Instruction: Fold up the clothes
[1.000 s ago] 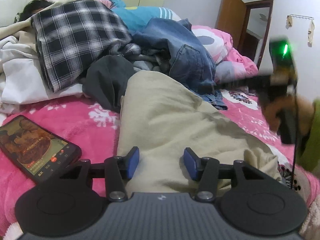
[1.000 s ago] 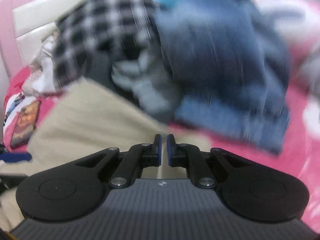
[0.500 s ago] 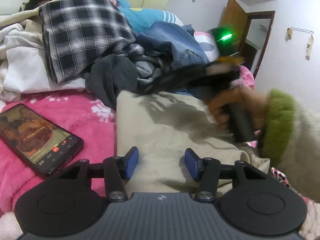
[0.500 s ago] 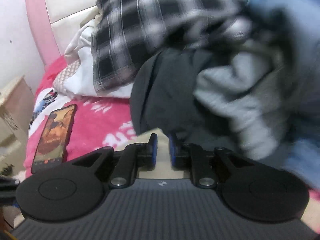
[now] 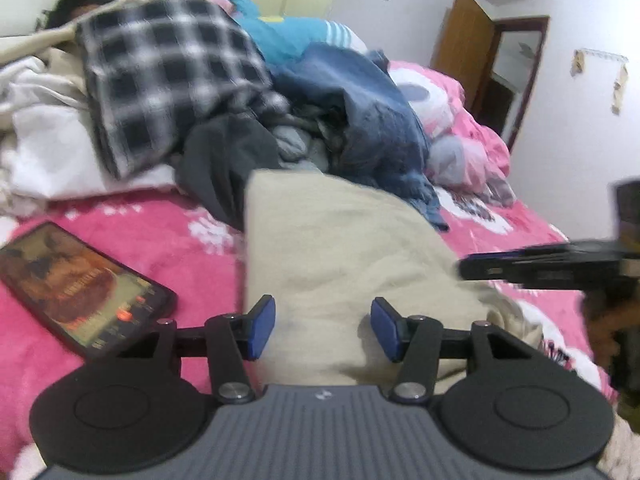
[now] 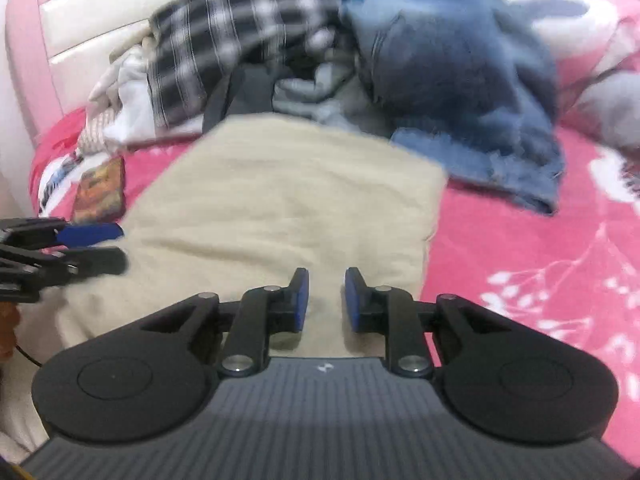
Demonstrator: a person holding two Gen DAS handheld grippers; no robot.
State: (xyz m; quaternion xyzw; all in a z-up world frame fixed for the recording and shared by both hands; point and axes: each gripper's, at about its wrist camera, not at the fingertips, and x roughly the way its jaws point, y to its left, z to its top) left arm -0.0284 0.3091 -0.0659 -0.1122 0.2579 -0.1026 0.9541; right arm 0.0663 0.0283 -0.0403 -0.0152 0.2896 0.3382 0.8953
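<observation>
A folded beige garment (image 5: 340,248) lies on the pink bed; it also shows in the right wrist view (image 6: 280,200). My left gripper (image 5: 322,330) is open and empty over its near edge. My right gripper (image 6: 325,300) is open and empty over the garment's near right part. It shows from the side in the left wrist view (image 5: 520,264), at the garment's right edge. The left gripper shows at the left edge of the right wrist view (image 6: 80,248).
A pile of unfolded clothes lies behind: a black-and-white plaid shirt (image 5: 168,80), a dark grey garment (image 5: 224,168), blue jeans (image 5: 372,120). A phone (image 5: 76,284) with a lit screen lies on the pink blanket (image 6: 540,260) at left. A person lies at the headboard (image 5: 76,4).
My right gripper has drawn back from the far edge of the beige garment to its near right side and opened. The left gripper has stayed open over the near edge.
</observation>
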